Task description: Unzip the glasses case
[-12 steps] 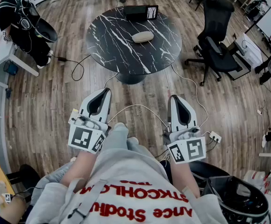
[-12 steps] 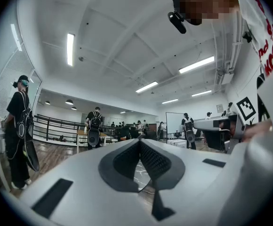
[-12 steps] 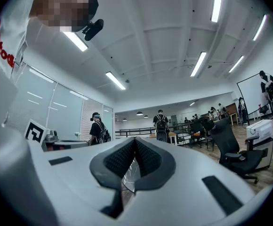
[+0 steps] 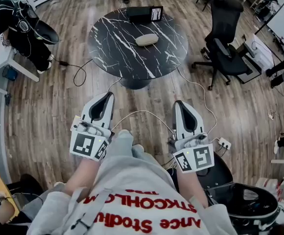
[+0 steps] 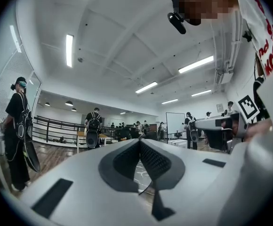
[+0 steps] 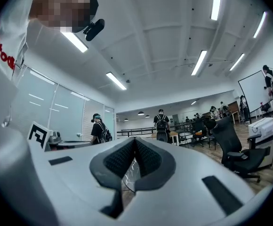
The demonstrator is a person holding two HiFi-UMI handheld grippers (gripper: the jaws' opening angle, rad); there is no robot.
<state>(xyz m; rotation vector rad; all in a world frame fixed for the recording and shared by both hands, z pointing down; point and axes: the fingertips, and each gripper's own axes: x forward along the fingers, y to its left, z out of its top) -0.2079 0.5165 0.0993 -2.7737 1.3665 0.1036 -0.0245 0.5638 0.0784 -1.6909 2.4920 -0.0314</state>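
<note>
A beige oval glasses case (image 4: pixel 147 39) lies near the middle of a round black marble table (image 4: pixel 117 48), far ahead in the head view. Both grippers are held level at waist height over the wooden floor, well short of the table. The left gripper (image 4: pixel 107 94) is shut with nothing between its jaws. The right gripper (image 4: pixel 177 102) is also shut and empty. In the left gripper view the left gripper (image 5: pixel 139 141) shows its pads meeting at the tip, with a sliver of the marble table under them. The right gripper (image 6: pixel 134 139) looks the same in its own view.
A black box (image 4: pixel 144 12) stands at the table's far edge. A black office chair (image 4: pixel 225 38) is to the table's right, and cables (image 4: pixel 78 70) trail over the floor by the table's foot. A person in black (image 4: pixel 19 23) stands at the left by a white desk.
Both grippers keep their pose and stay shut; the whole head view has only drifted slightly.
</note>
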